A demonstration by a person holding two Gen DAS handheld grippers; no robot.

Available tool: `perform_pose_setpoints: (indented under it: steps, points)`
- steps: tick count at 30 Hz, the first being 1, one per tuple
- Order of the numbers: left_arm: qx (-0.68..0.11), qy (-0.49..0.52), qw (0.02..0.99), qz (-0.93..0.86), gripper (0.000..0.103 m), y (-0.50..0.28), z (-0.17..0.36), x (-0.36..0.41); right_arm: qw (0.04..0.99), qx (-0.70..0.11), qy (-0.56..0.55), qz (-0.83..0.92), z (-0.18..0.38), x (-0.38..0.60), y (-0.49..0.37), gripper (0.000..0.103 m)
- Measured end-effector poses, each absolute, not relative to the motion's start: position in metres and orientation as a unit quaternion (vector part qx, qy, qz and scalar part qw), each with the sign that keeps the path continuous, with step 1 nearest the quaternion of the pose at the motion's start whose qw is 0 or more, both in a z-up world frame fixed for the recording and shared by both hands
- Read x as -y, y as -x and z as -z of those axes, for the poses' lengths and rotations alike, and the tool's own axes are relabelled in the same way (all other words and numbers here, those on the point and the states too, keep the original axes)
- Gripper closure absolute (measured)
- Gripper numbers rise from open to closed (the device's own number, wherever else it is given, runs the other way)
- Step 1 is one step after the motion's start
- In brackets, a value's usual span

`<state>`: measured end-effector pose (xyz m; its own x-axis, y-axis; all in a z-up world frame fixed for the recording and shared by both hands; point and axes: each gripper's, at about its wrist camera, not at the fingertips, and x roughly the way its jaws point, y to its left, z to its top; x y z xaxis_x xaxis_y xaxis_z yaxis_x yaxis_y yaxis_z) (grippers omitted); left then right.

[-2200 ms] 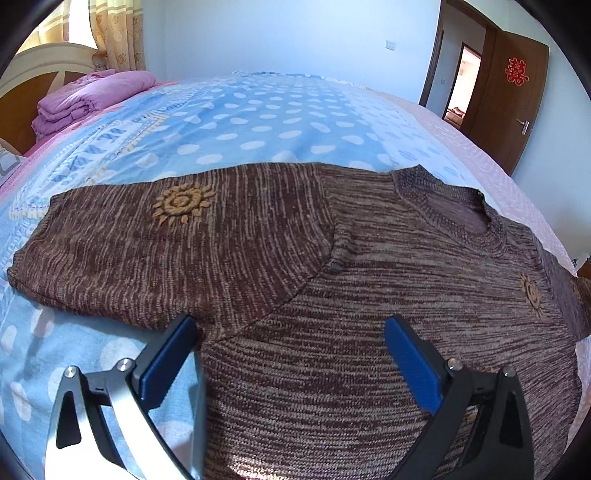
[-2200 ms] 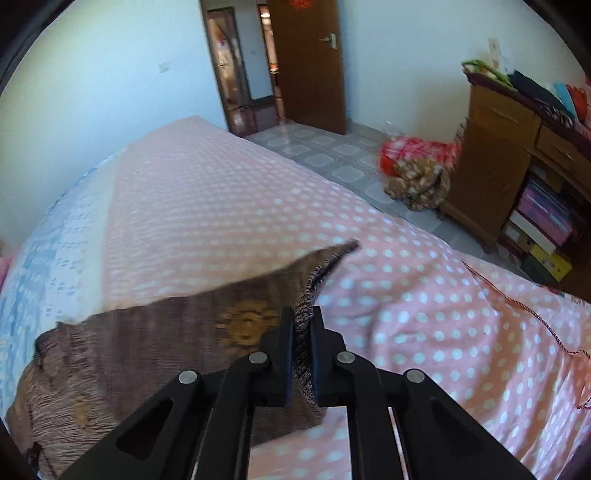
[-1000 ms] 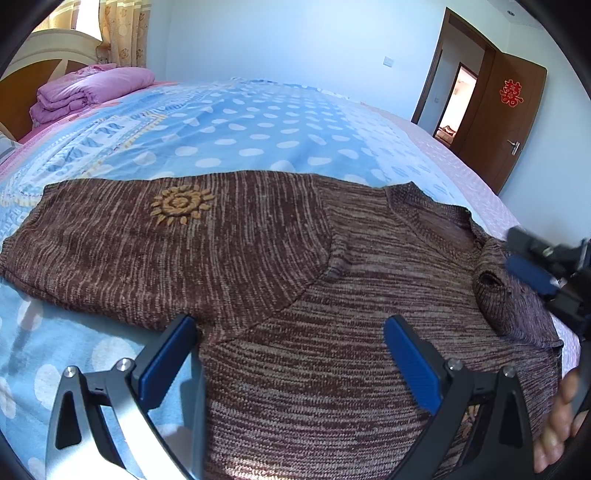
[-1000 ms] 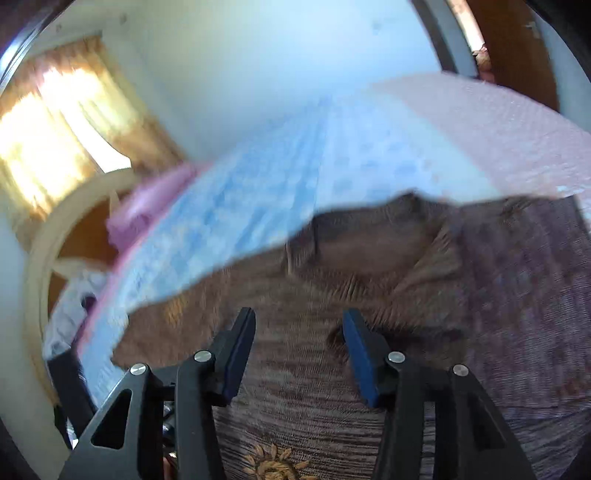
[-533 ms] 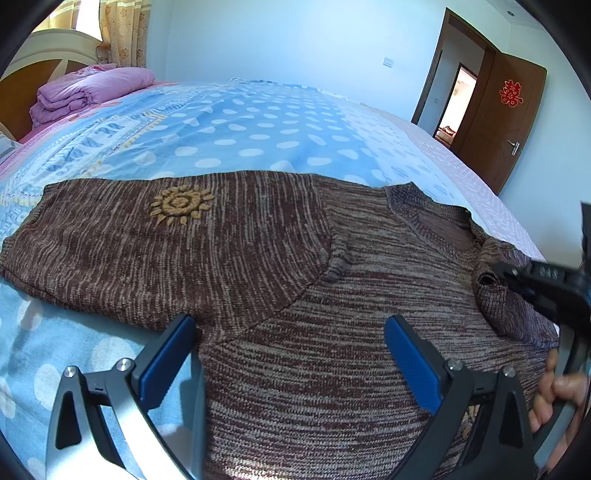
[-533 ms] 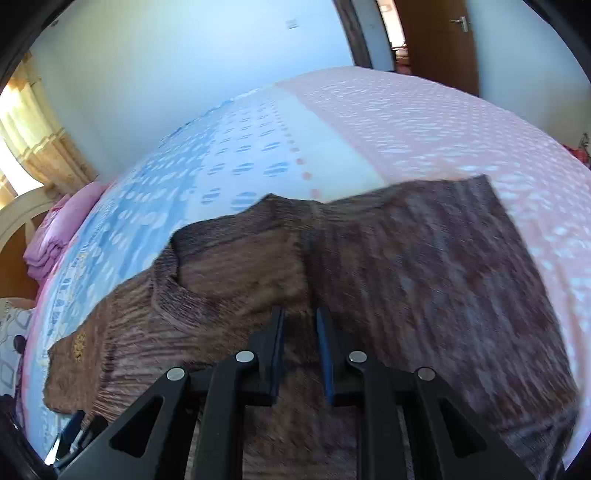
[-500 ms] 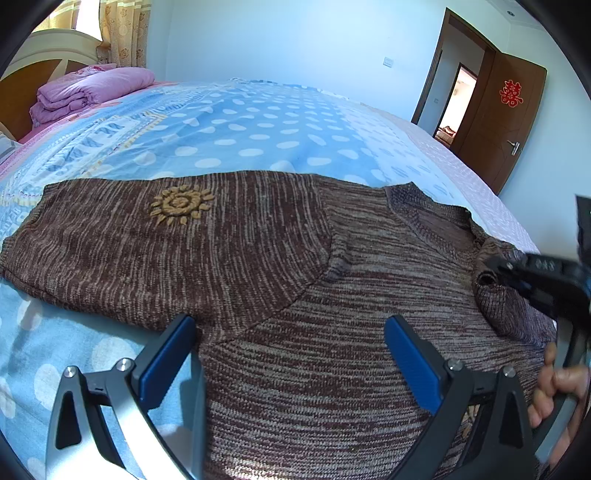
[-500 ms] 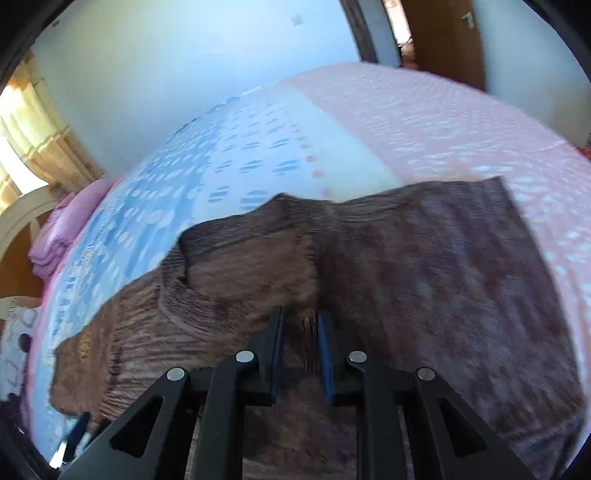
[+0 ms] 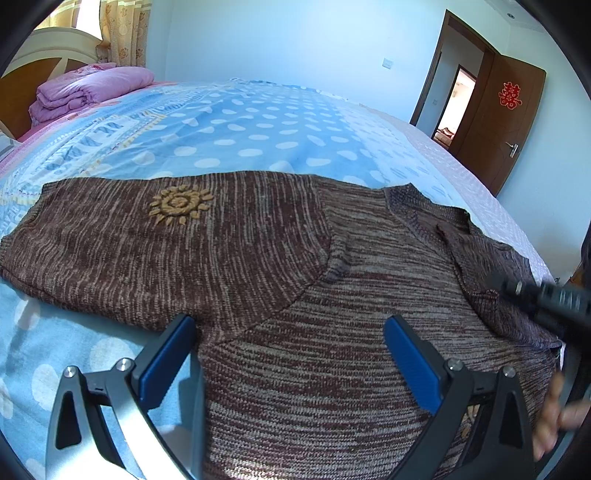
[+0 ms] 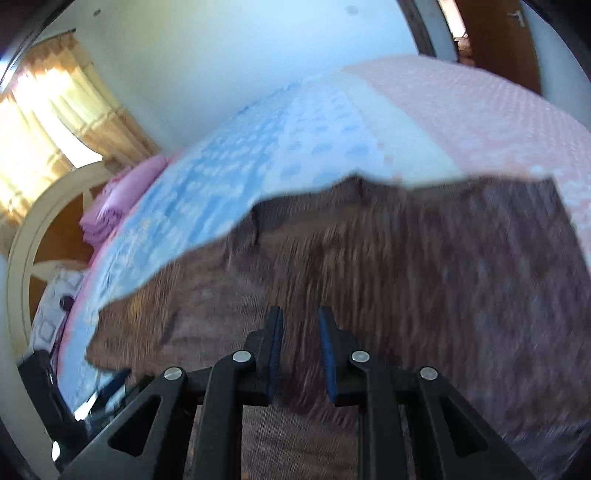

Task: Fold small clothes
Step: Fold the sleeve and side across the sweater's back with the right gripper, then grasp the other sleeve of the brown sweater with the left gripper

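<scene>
The left tongs [image 9: 288, 354] are standing wide open, their blue pads [image 9: 168, 356] hovering low over the near part of the sweater [image 9: 314, 295], gripping nothing. One pad is sitting at about 7 o'clock in the left view, over the edge where the knit is meeting the bed [image 9: 240, 125]; the other is at about 5 o'clock, over the sweater's body.

The right tongs [image 10: 300, 334] are showing a narrow gap between their pads [image 10: 325, 339], with blurred brown knit directly in front of them; whether they are pinching any of it I cannot tell. In the left view the same tongs [image 9: 539, 299] are coming in at 3 o'clock, blurred, just over a sleeve [image 9: 491, 269] that is lying folded in across the body. A hand [image 9: 557, 413] is showing at about 4 o'clock.

The sweater is lying flat on the bed, filling the lower half of both views. Its other sleeve [image 9: 140, 240] is stretching out toward 9 o'clock, carrying a tan sun patch [image 9: 179, 205]. The collar [image 9: 424, 218] is lying toward 2 o'clock.

Beyond, a folded purple quilt [image 9: 88, 90] is resting near the headboard [image 9: 14, 96] at 10 o'clock, with curtains [image 9: 123, 33] at 11 o'clock. A brown door [image 9: 511, 122] is standing open at 2 o'clock.
</scene>
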<state>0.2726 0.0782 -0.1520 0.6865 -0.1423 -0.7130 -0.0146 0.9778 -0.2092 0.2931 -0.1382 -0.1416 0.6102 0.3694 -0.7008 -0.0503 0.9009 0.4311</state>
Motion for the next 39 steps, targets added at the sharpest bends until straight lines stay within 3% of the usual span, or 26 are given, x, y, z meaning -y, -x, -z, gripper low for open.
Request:
perform_pose_setpoints:
  steps: [7, 12, 16, 23, 30, 35, 39]
  points:
    - [-0.395, 0.097, 0.913, 0.034, 0.0, -0.272, 0.152, -0.079, 0.89, -0.435, -0.07, -0.117, 0.137, 0.104, -0.252, 0.08]
    - [-0.396, 0.095, 0.913, 0.032, 0.0, -0.272, 0.153, -0.079, 0.927, -0.372, -0.055, 0.004, 0.105, 0.155, -0.221, 0.08]
    - [-0.399, 0.09, 0.912, 0.03, 0.0, -0.273, 0.154, -0.078, 0.889, -0.447, -0.063, 0.08, 0.138, 0.213, -0.226, 0.081]
    - [-0.401, 0.083, 0.912, 0.025, 0.0, -0.274, 0.154, -0.075, 0.907, -0.398, -0.077, 0.115, 0.14, 0.253, -0.186, 0.081]
    - [-0.421, 0.051, 0.906, 0.008, 0.0, -0.277, 0.156, -0.066, 0.906, -0.388, 0.044, 0.16, 0.143, 0.216, -0.188, 0.079]
    - [-0.442, 0.063, 0.895, 0.023, 0.0, -0.259, 0.151, -0.08, 0.921, -0.369, -0.024, 0.122, 0.138, 0.237, -0.179, 0.073]
    - [-0.381, 0.123, 0.915, -0.051, 0.001, -0.231, 0.128, -0.141, 0.926, -0.357, -0.079, 0.096, 0.138, 0.25, -0.173, 0.071]
